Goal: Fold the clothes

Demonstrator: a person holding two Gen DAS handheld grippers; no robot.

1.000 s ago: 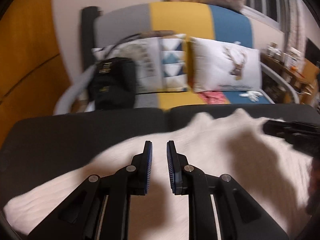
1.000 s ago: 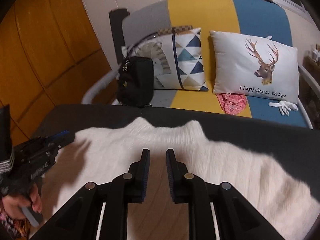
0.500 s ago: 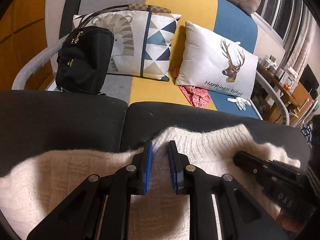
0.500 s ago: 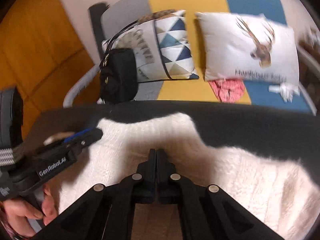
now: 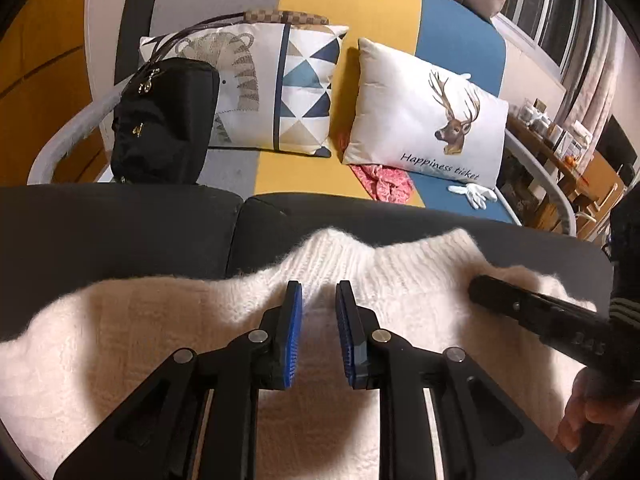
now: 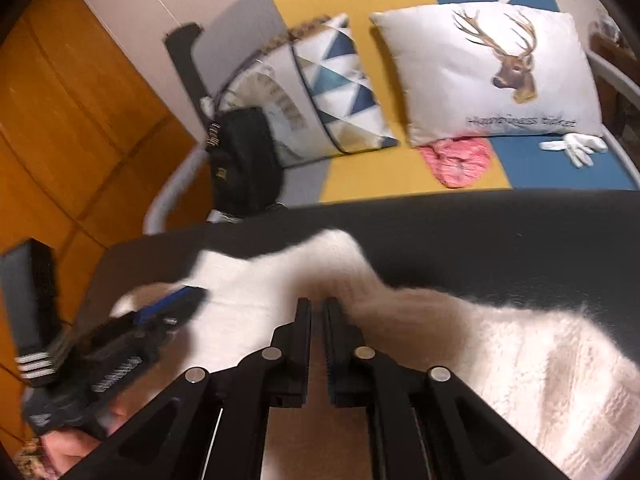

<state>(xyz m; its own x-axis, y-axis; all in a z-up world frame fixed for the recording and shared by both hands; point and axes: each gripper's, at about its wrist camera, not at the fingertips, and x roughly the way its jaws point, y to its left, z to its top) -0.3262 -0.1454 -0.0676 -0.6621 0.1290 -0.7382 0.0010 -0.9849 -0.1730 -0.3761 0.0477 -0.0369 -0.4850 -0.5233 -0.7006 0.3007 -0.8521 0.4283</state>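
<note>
A fluffy white sweater (image 5: 160, 340) lies spread on a dark grey cushion (image 5: 120, 232), collar toward the sofa. My left gripper (image 5: 318, 286) hovers just below the collar with its blue pads a narrow gap apart and nothing pinched between them. In the right wrist view the sweater (image 6: 520, 352) rises in a ridge toward my right gripper (image 6: 317, 302), whose jaws are shut at the shoulder with knit bunched at the tips. The right gripper (image 5: 476, 286) shows as one black bar lying on the sweater's right shoulder. The left gripper (image 6: 188, 294) appears at the left, blurred.
Behind the cushion stands a grey, yellow and blue sofa with a black bag (image 5: 164, 120), a triangle-patterned pillow (image 5: 288, 92), a deer pillow (image 5: 432, 120), a pink cloth (image 5: 384, 180) and a white glove (image 5: 472, 194). Orange wood panelling (image 6: 60, 100) runs along the left.
Both grippers came down closer to the sweater and toward its collar. The right gripper's jaws went from apart to shut. The left jaws kept their narrow gap.
</note>
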